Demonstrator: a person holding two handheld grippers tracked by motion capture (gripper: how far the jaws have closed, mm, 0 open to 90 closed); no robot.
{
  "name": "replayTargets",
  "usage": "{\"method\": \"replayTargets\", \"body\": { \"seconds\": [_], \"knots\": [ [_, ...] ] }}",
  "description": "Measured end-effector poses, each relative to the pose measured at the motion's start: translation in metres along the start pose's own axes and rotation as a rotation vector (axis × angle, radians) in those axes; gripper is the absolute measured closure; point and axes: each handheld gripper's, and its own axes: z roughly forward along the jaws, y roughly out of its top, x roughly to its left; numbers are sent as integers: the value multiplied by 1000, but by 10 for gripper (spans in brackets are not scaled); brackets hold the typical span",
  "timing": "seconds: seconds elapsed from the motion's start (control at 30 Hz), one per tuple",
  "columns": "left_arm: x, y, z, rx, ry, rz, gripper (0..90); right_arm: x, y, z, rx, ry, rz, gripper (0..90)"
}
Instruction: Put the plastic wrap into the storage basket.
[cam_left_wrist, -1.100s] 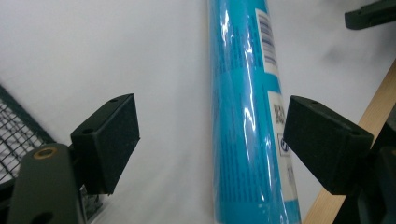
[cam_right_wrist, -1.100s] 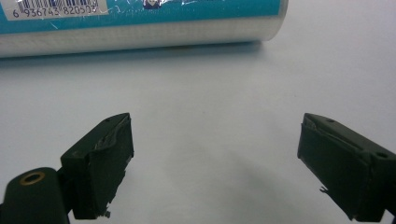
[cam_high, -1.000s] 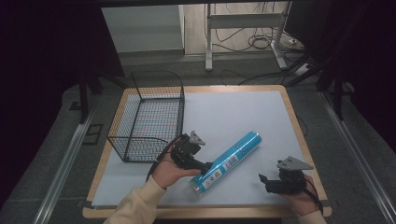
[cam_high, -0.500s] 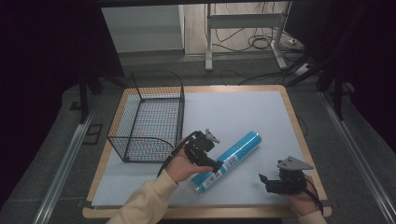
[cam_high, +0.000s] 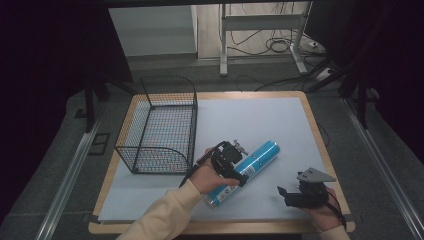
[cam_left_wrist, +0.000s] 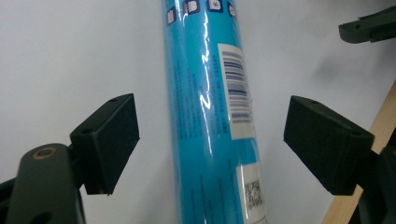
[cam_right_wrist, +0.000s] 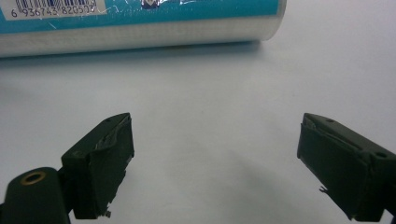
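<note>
A long blue tube (cam_high: 260, 152) with a barcode label lies slantwise on the white sheet (cam_high: 250, 120). My left gripper (cam_high: 235, 162) hangs over the tube's middle and straddles it. In the left gripper view the tube (cam_left_wrist: 205, 93) runs up between the jaws of my left gripper (cam_left_wrist: 212, 135), which is open, and both pads (cam_left_wrist: 109, 140) stand clear of it. My right gripper (cam_high: 286, 192) rests near the front right corner, pointing left toward the tube's near end. In the right gripper view my right gripper (cam_right_wrist: 219, 158) is open on nothing, with the tube (cam_right_wrist: 140, 28) lying across ahead.
A black wire basket (cam_high: 160, 125) stands at the left of the sheet, just left of my left hand. The table's wooden edge (cam_high: 320, 150) frames the sheet. A jaw of the right gripper (cam_left_wrist: 369, 25) shows at the top right of the left gripper view.
My left gripper has moved right from beside the tube to over it, so the tube now lies between its open jaws. The right gripper has stayed in place.
</note>
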Motion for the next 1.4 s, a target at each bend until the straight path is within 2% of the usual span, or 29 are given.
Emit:
{"method": "replayTargets", "body": {
  "seconds": [0.47, 0.6, 0.63, 0.73, 0.87, 0.9, 1.0, 1.13, 1.23, 1.4],
  "knots": [
    [-3, 25, 25, 64, -1, 11, 177, -2, 0, -1, 3, -9, 10, 111],
    [-5, 30, 33, 85, -5, 24, 177, -1, -1, 0, 8, -7, 10, 110],
    [-4, 32, 36, 105, -7, 33, 176, -1, -1, 0, 9, -6, 9, 111],
    [-3, 33, 40, 101, -2, 18, 175, 1, -1, 0, 8, -5, 12, 110],
    [-2, 33, 48, 129, 3, 9, 175, 0, -1, 1, 11, -9, 18, 110],
    [-1, 33, 51, 151, 3, 21, 175, 0, -1, 0, 13, -10, 25, 110],
    [-2, 32, 58, 180, 9, 24, 176, -1, -1, 0, 13, -17, 26, 109],
    [-3, 30, 70, 225, 0, 14, 190, -1, -1, 0, 13, -21, 26, 110],
    [-3, 30, 72, 234, 16, 8, 212, -1, -1, 1, 15, -21, 25, 110],
    [0, 30, 75, 243, 12, -24, 273, -1, -1, 1, 15, -19, 23, 110]
  ]
}}
